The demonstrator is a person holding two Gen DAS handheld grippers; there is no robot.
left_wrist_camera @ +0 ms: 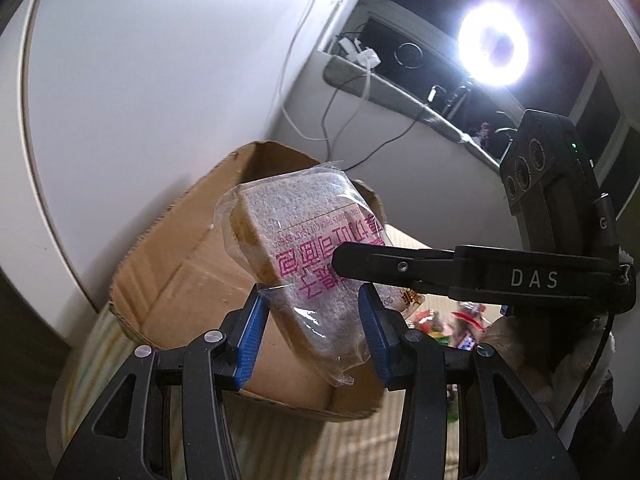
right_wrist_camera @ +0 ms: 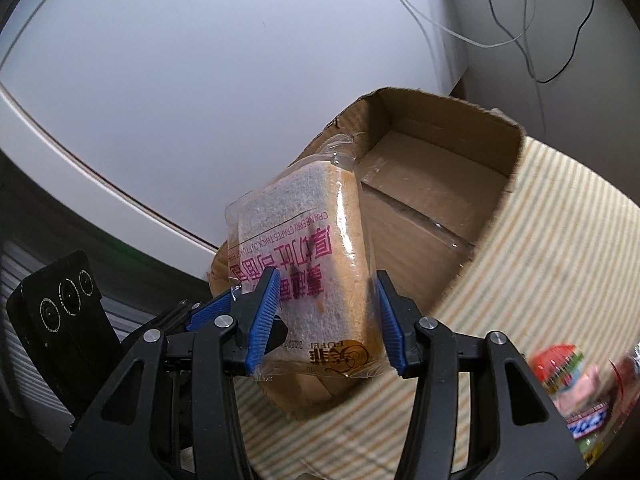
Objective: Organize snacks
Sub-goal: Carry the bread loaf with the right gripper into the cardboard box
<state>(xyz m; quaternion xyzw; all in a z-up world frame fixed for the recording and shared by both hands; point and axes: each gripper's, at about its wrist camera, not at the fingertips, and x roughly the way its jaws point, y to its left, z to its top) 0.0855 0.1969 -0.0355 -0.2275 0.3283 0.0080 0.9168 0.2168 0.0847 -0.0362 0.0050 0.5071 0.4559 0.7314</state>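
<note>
A clear bag of sliced toast bread [left_wrist_camera: 304, 256] with pink print hangs in the air between both grippers, above the near wall of an open cardboard box [left_wrist_camera: 188, 276]. My left gripper [left_wrist_camera: 312, 328] is shut on the bag's lower end, blue pads on either side. My right gripper [right_wrist_camera: 326, 316] is shut on the same bread bag [right_wrist_camera: 304, 264]; its black finger crosses the left wrist view [left_wrist_camera: 400, 266]. The box [right_wrist_camera: 432, 196] shows a bare brown bottom in the right wrist view.
The box stands on a striped cloth [right_wrist_camera: 540, 248]. Several colourful snack packs [right_wrist_camera: 576, 384] lie on the cloth to the right. A white wall is behind the box, with hanging cables [left_wrist_camera: 320, 92] and a bright ring light [left_wrist_camera: 494, 46].
</note>
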